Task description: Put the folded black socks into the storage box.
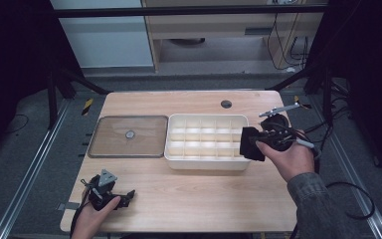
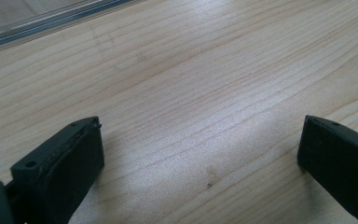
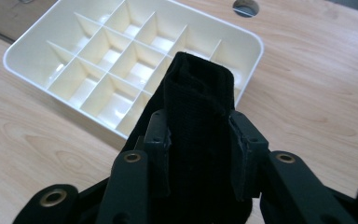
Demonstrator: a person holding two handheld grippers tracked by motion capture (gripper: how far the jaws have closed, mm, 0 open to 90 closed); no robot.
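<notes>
My right gripper [image 1: 256, 143] is shut on a folded black cloth piece [image 1: 251, 145] and holds it in the air over the right end of a white divided tray [image 1: 205, 164]. In the right gripper view the cloth [image 3: 198, 102] stands upright between the two pads, which press its sides, with the tray [image 3: 18, 66] below and behind it. The tray's compartments that I can see hold nothing. My left gripper [image 1: 123, 197] lies near the table's front left corner. Its jaws stand wide apart over bare wood in the left gripper view [image 2: 200, 140].
A clear flat lid [image 1: 129, 135] with a small round knob lies left of the tray; its edge [image 2: 37, 24] shows ahead of the left gripper. A round cable hole [image 1: 226, 104] sits at the table's far side. Cables trail off the right edge.
</notes>
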